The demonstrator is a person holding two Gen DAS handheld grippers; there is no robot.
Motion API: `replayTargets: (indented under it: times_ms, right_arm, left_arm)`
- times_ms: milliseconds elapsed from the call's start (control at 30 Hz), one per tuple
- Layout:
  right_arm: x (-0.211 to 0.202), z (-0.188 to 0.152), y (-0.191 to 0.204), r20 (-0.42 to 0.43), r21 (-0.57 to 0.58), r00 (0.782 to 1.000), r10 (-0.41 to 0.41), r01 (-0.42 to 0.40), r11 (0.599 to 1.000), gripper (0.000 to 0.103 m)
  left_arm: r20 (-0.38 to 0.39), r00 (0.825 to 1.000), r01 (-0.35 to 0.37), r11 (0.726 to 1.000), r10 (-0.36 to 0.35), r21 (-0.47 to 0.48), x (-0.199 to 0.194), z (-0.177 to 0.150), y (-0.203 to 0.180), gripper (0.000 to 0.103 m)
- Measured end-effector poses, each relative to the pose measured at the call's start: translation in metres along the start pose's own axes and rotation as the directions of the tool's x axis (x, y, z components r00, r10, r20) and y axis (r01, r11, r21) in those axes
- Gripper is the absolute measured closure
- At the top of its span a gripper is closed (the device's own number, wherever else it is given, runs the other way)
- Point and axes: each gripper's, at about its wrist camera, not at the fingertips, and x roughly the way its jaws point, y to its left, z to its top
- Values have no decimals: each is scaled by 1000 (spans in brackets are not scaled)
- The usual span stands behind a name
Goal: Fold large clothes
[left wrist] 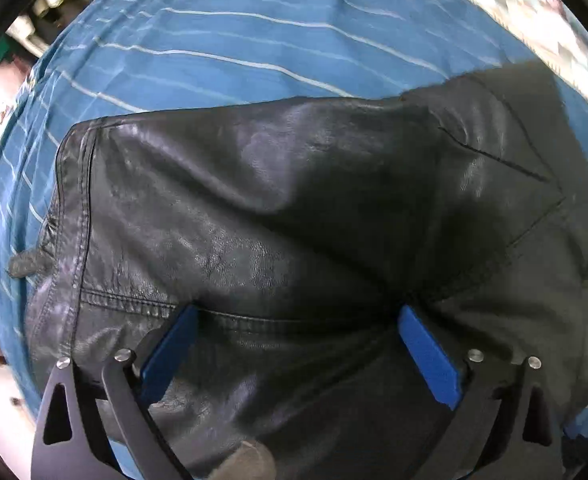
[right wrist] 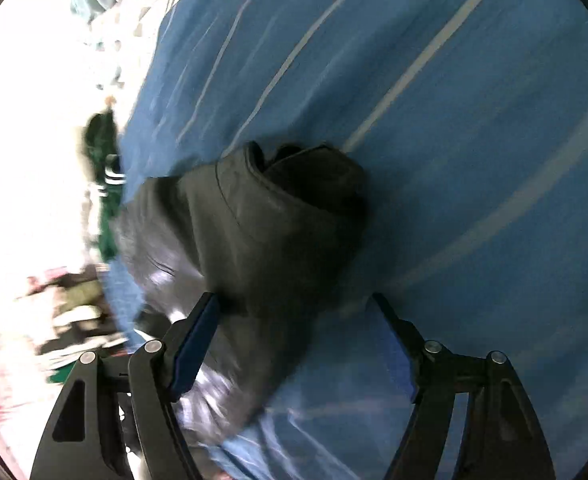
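On the blue striped bedsheet (left wrist: 214, 40), both wide-open, empty grippers, left gripper (left wrist: 298, 316) and right gripper (right wrist: 294, 304), are hovering over the black leather jacket (left wrist: 274, 208), whose 12 o'clock edge wants pinching squarely.

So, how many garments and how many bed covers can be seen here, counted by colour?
Black: 1, the black leather jacket with its grey hood.
Green: 1, the dark green garment with white stripes, beside the bed.
Blue: 1, the blue bed cover with white stripes under the jacket.
Total: 3.
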Motion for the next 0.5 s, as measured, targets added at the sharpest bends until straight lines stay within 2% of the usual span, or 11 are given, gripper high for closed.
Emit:
replayTargets:
  times_ms: [167,267,300,333,367,433,500]
  right_arm:
    - [44,17,16,53,-46,992,117,-114,992,25]
    - [50,20,20,77,-35,984,162,-160,987,28]
    - [50,19,23,84,-37,982,169,-166,985,34]
    - [50,18,26,88,-43,982,165,-162,986,57]
    - [41,17,28,90,-48,983,157,-153,987,71]
    - [28,12,39,99,-76,980,173,-166,983,78]
    - [18,7,56,101,-115,980,171,-159,981,80]
  left_arm:
    - [-17,999,38,999,-37,16,-4,4,7,0]
    - [-25,997,69,998,-68,13,0,9,14,0]
    - [-22,997,73,997,-72,17,0,10,14,0]
    - [-16,997,72,997,-72,23,0,11,16,0]
    - [-12,998,68,997,-68,30,0,11,16,0]
    - [-11,998,60,997,-60,44,-1,13,14,0]
    - [-19,998,60,997,-59,42,0,16,14,0]
